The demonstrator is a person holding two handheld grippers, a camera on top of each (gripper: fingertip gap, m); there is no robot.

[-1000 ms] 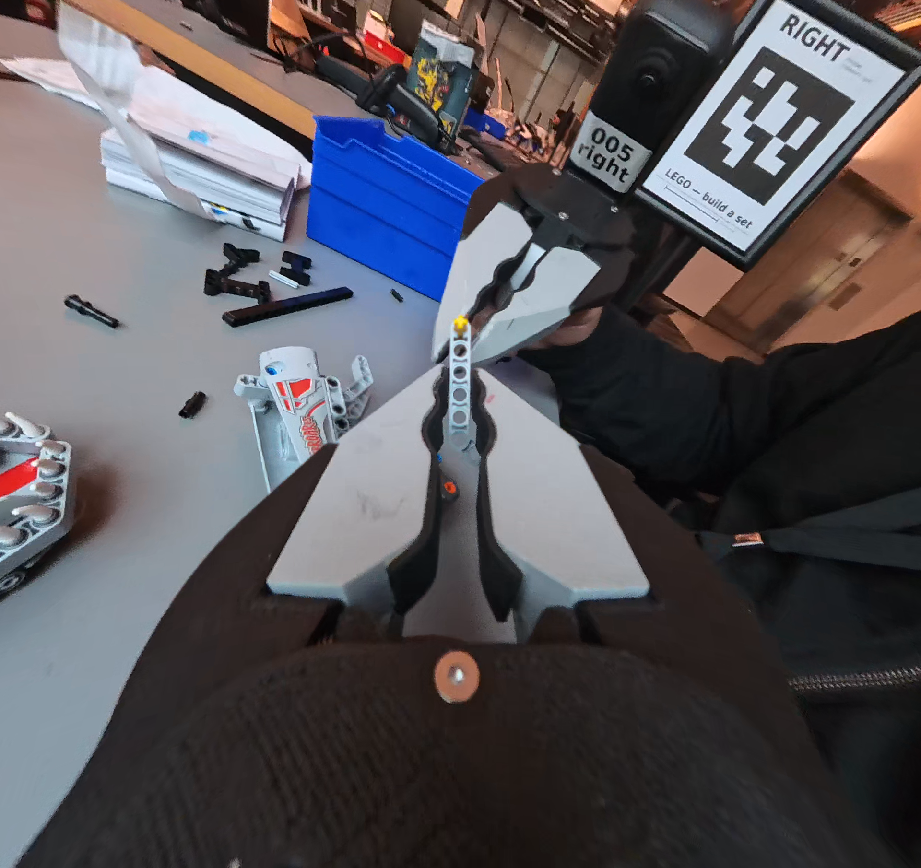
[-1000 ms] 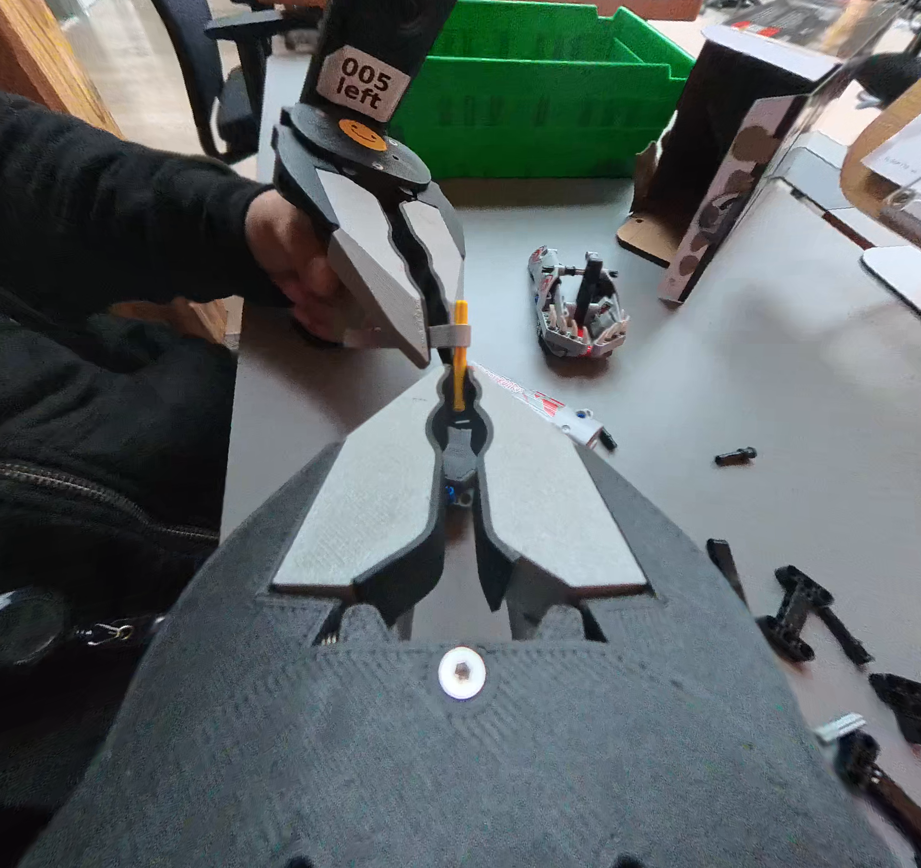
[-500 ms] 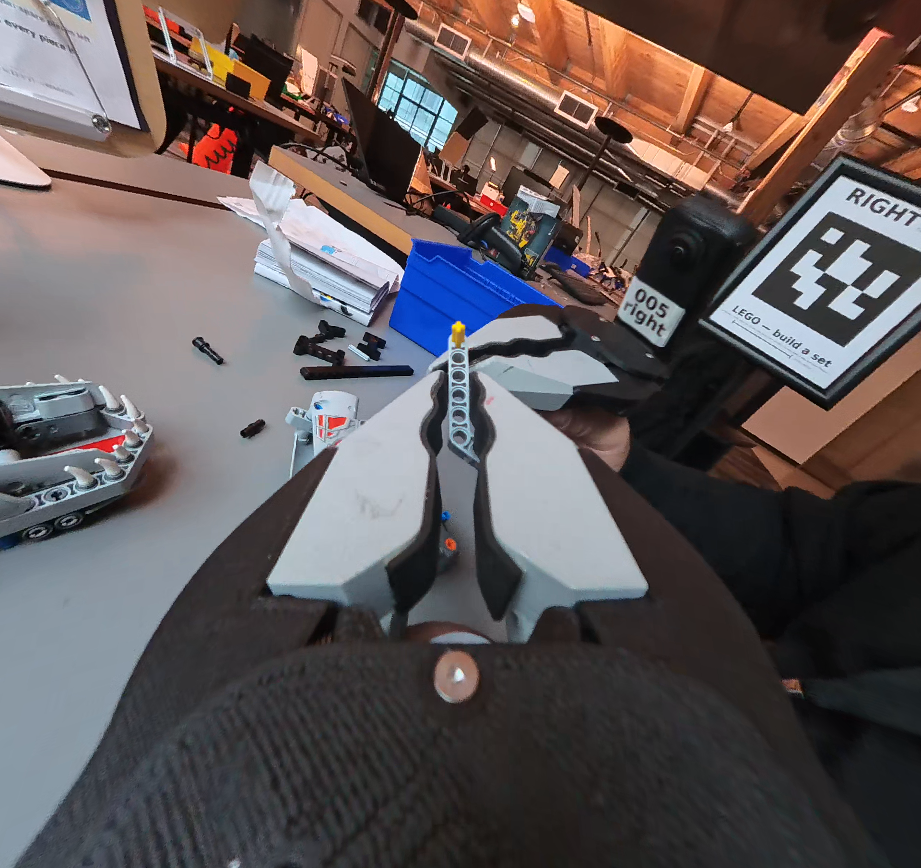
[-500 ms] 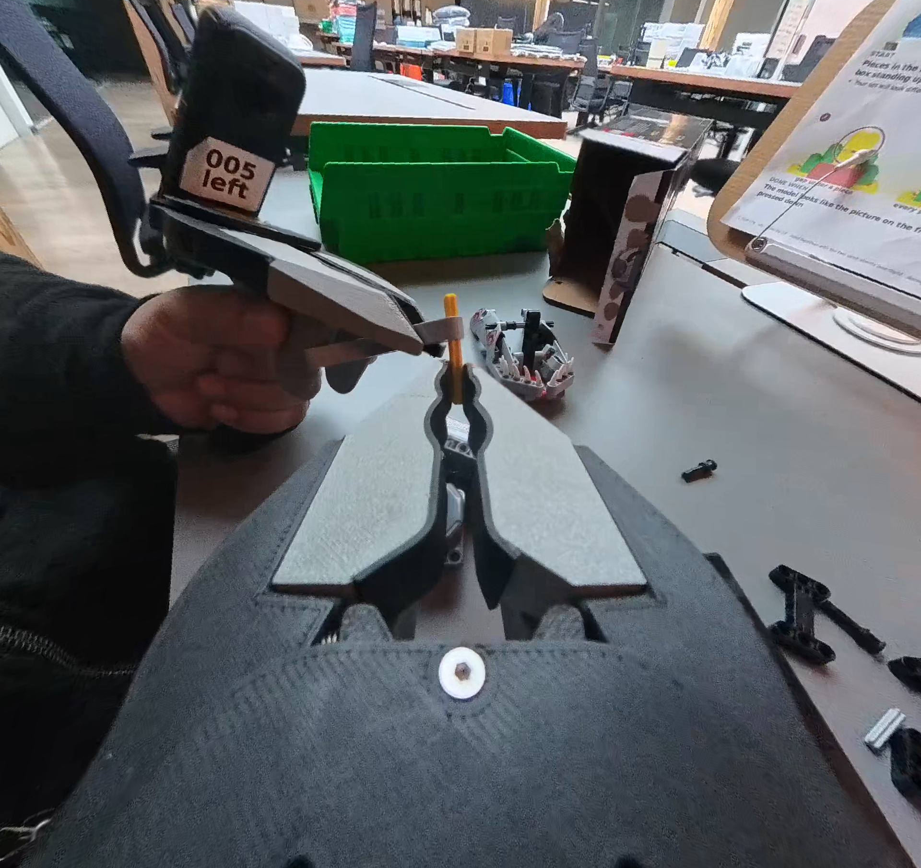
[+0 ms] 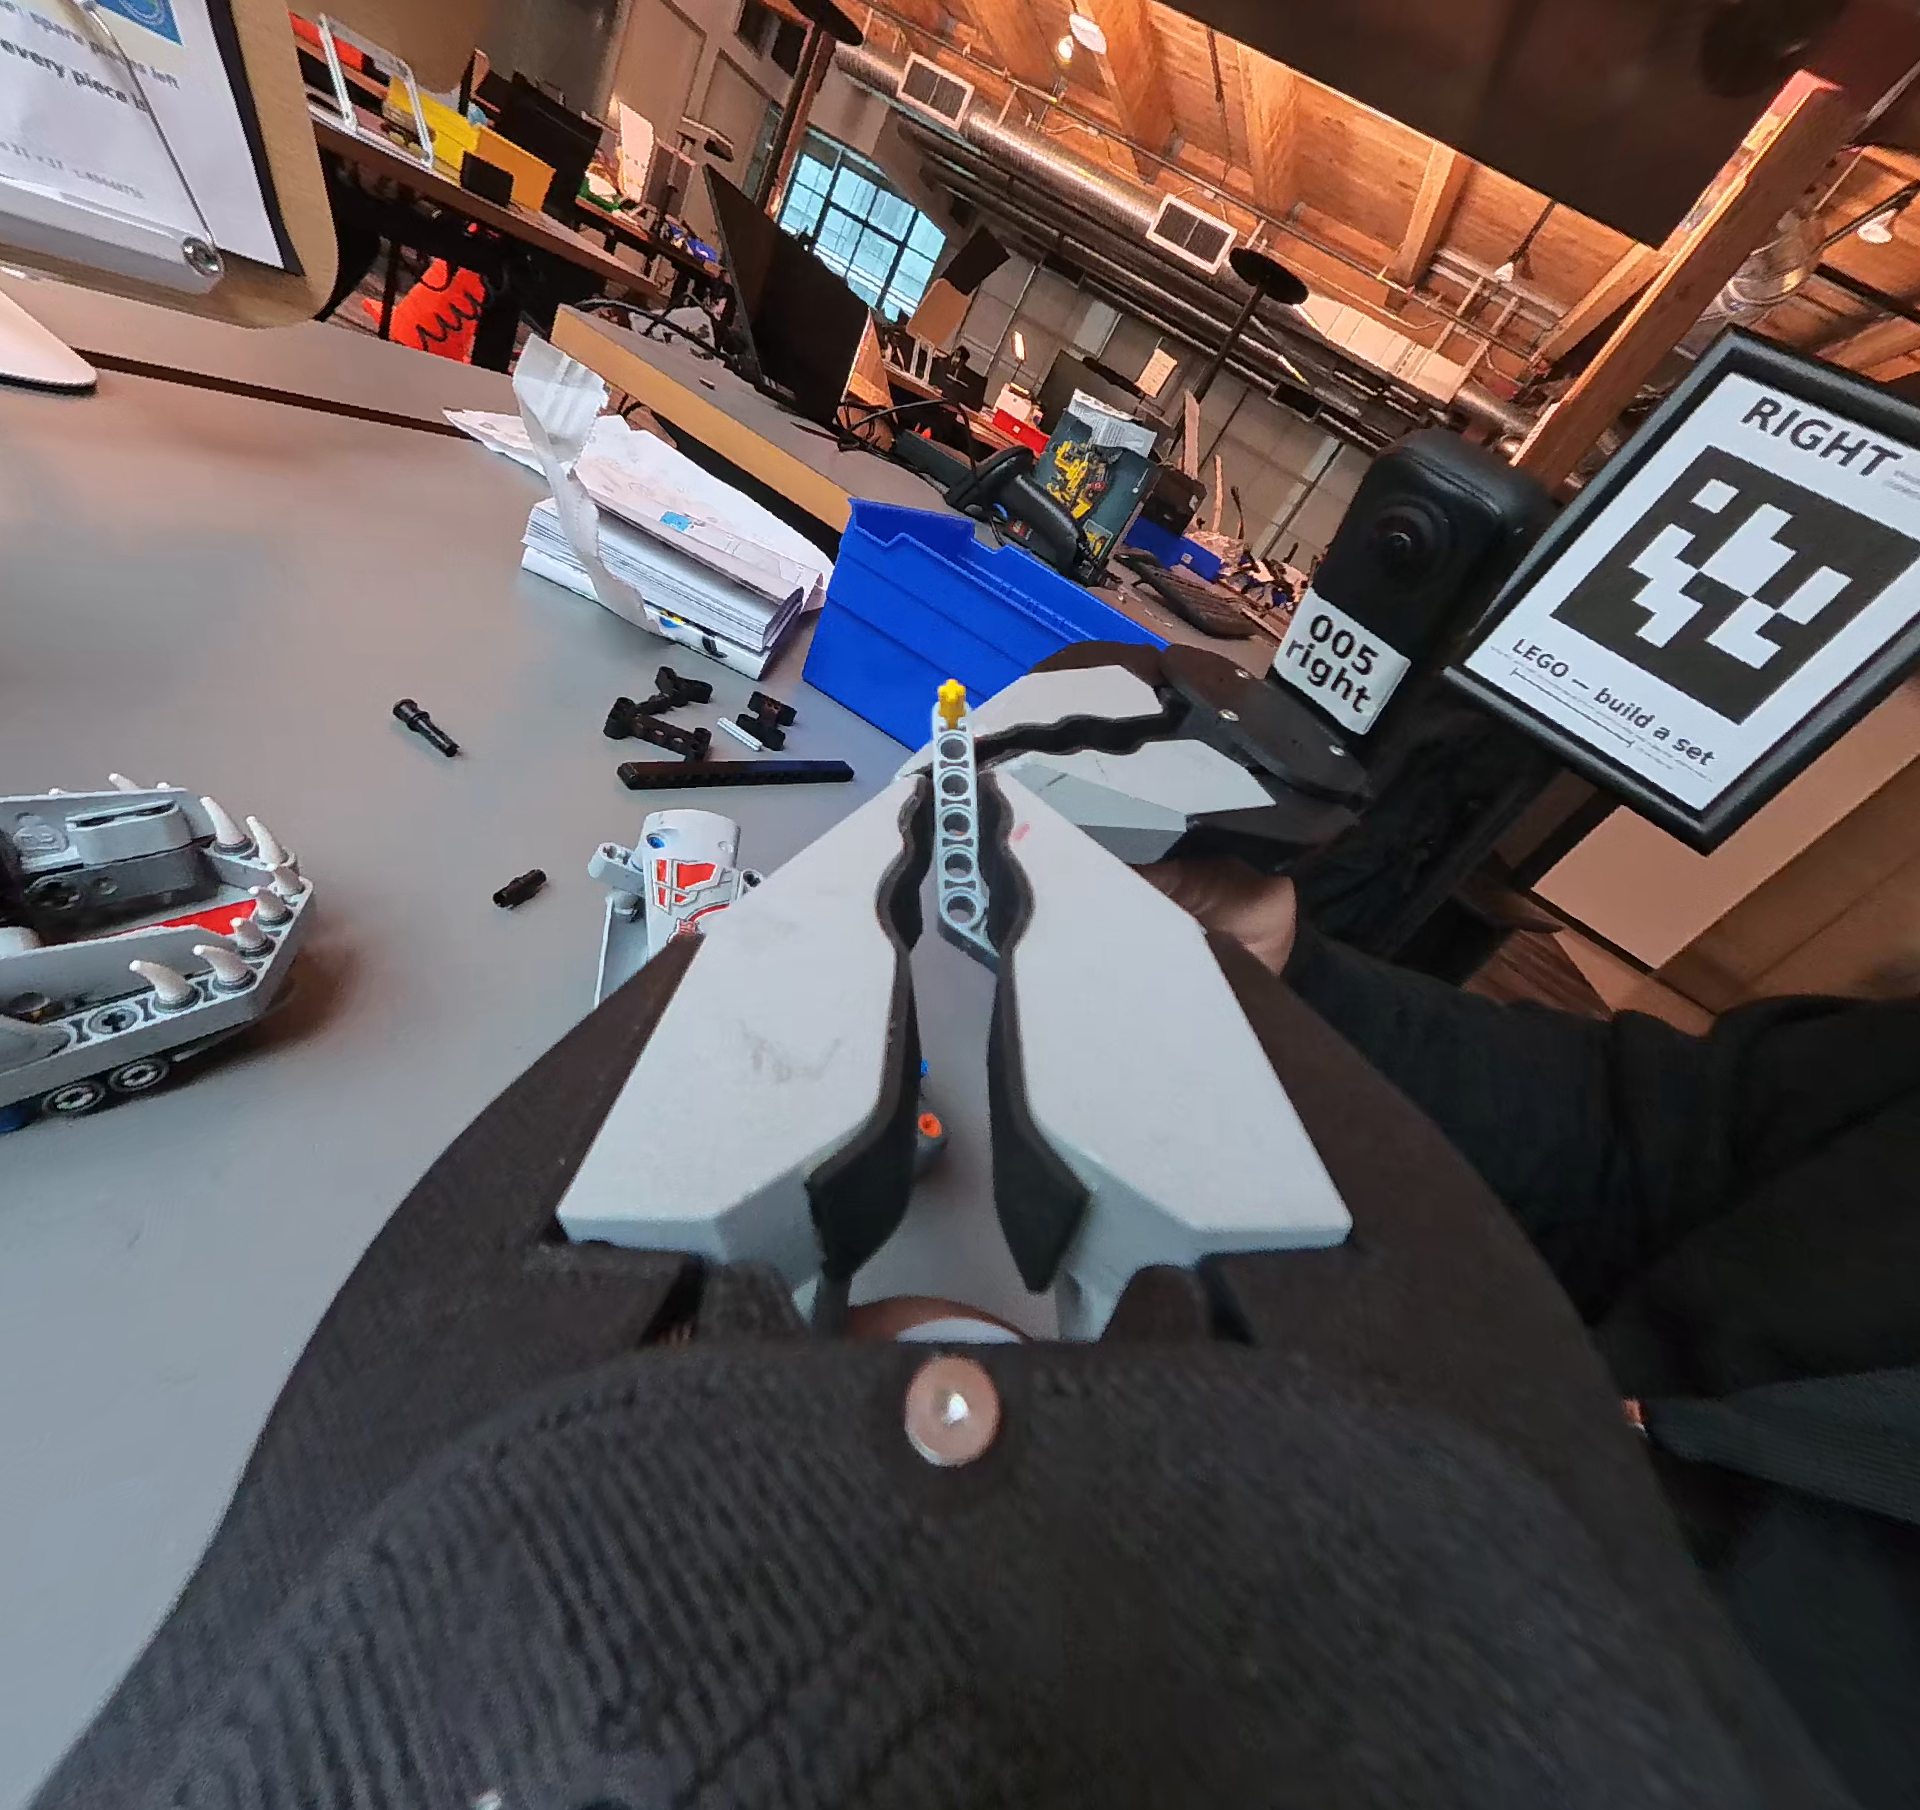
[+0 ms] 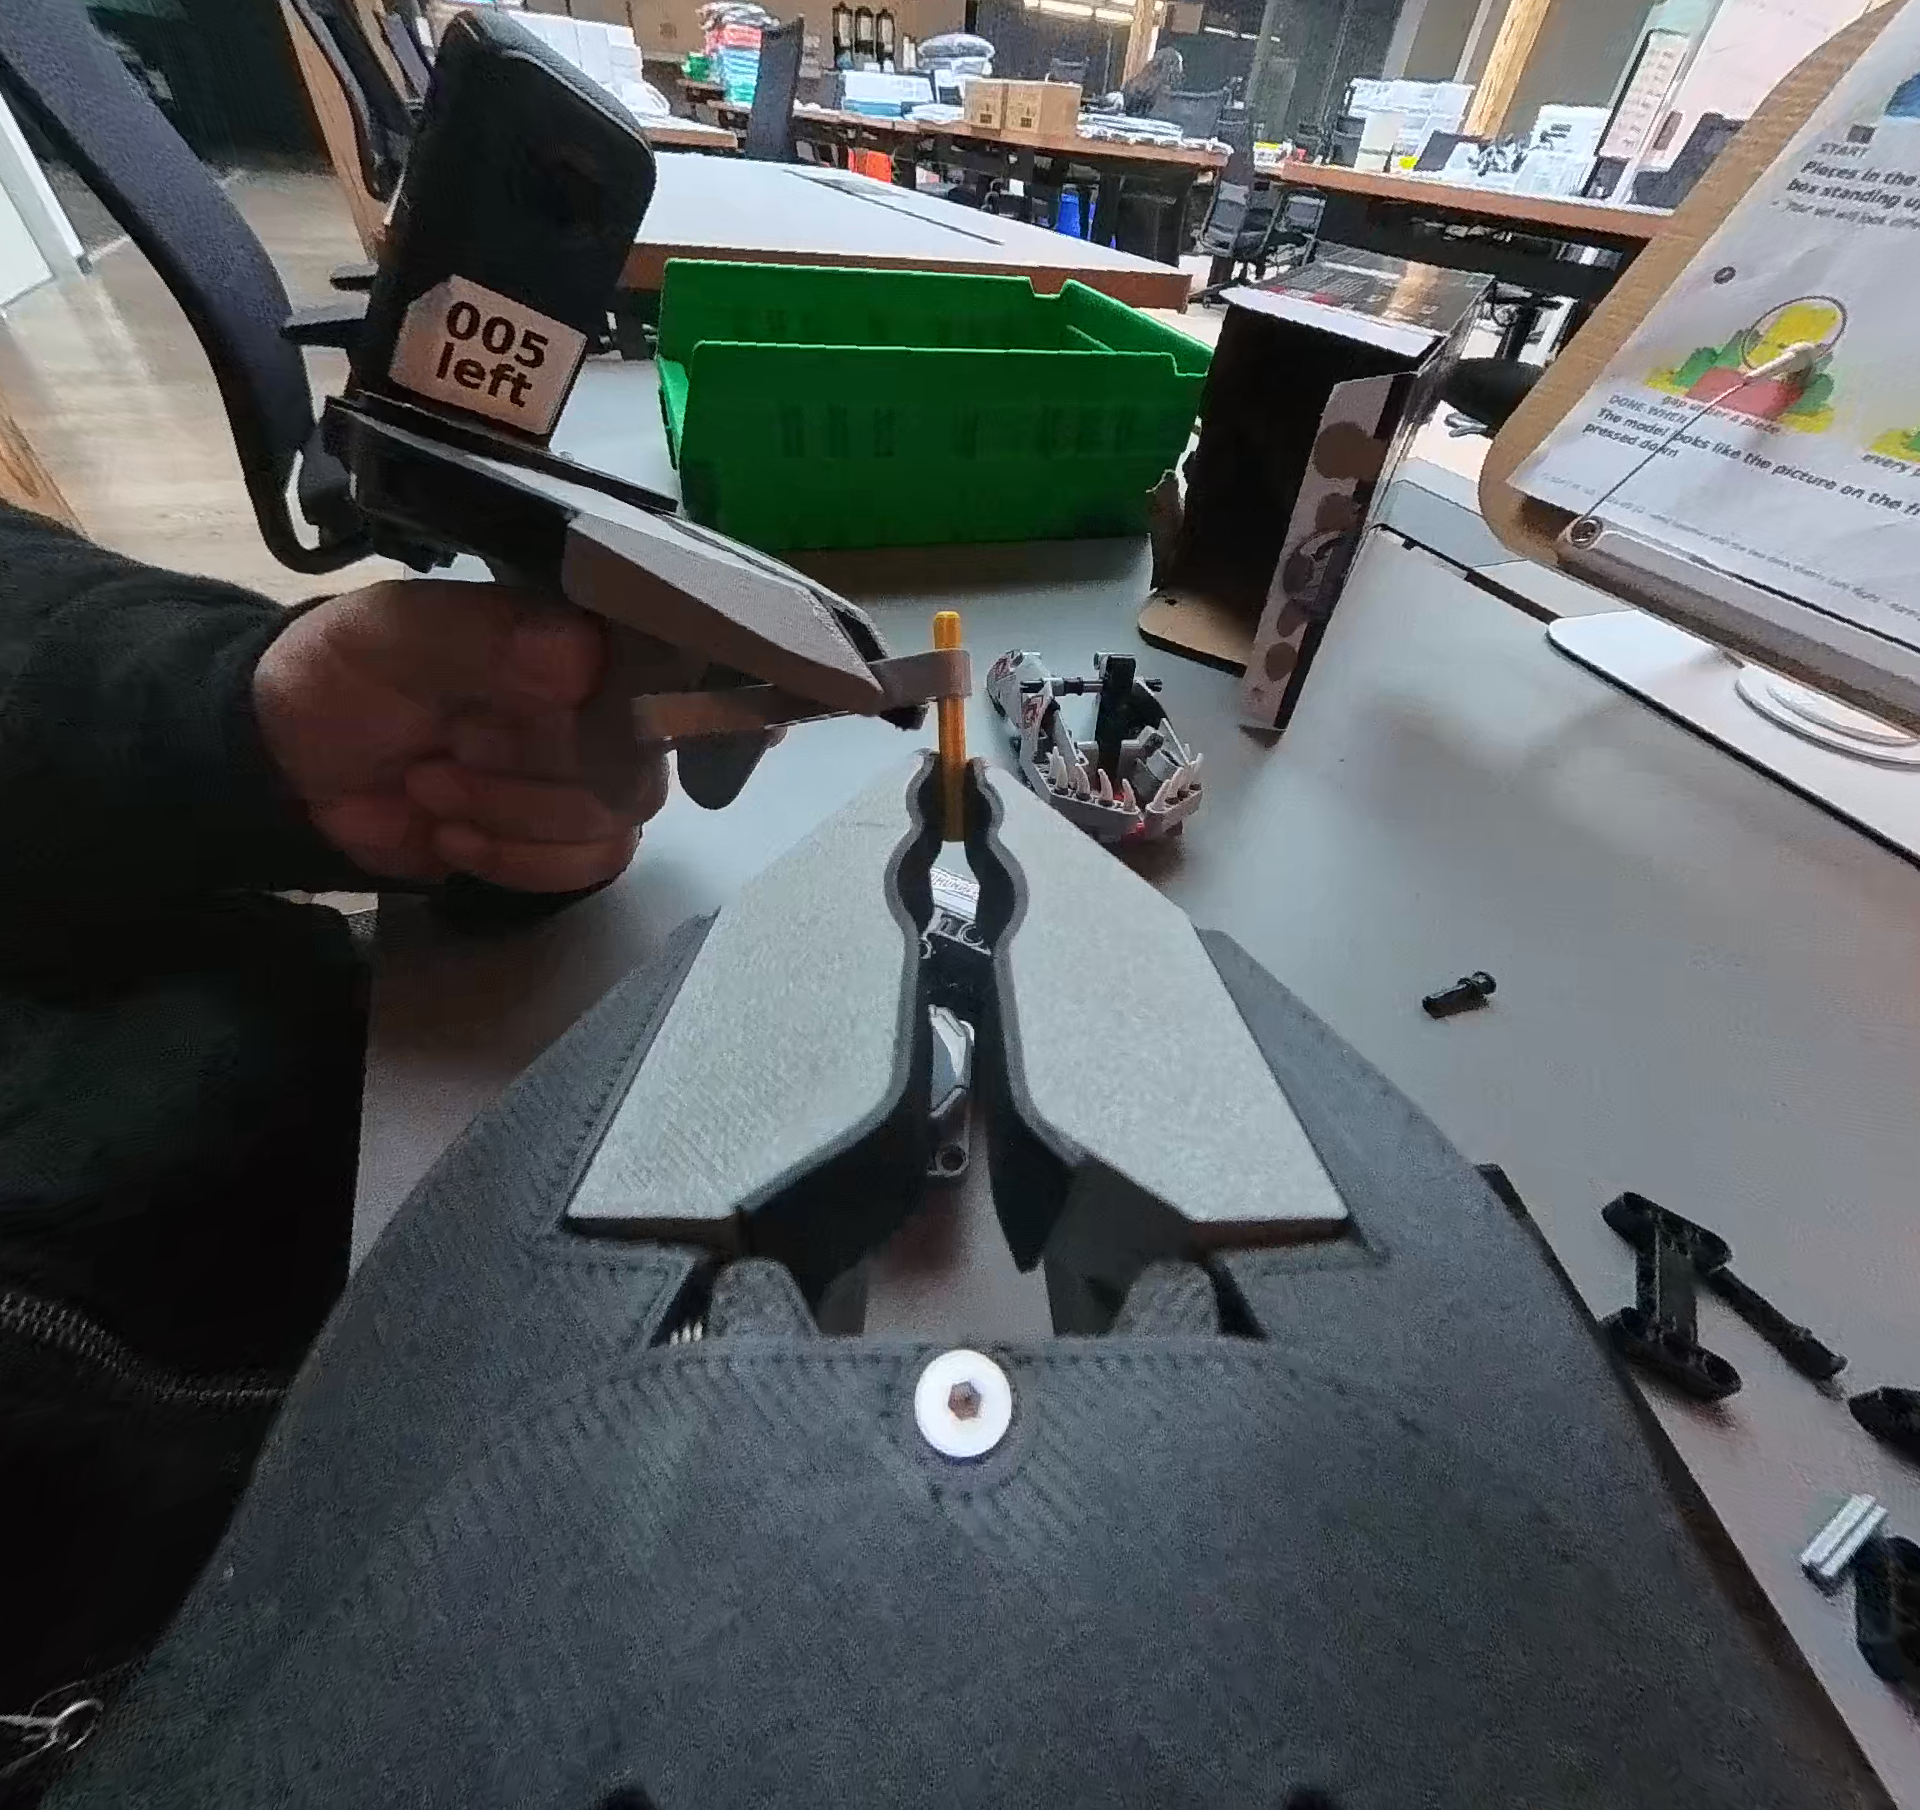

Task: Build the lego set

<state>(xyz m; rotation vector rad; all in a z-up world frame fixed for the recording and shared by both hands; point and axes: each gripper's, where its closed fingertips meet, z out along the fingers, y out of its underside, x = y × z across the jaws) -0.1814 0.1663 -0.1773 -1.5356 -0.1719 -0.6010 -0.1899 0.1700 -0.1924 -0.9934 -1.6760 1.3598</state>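
My left gripper is shut on a light grey holed beam, held above the grey table. My right gripper is shut on a yellow axle that passes through the beam's end hole; the axle tip pokes out on top. The beam end shows in the right wrist view. The right gripper's body comes in from the right in the left wrist view; the left gripper's body comes in from the left in the right wrist view.
A grey toothed vehicle model sits on the table. A white and red panel piece, black beams and pins lie loose. A blue bin, a green bin, booklets, a card box. The grippers are tip to tip, or close to it.
Both grippers have tilted up from looking down at the table to nearly level. The axle stays in the beam's end hole. Both grips are unchanged.
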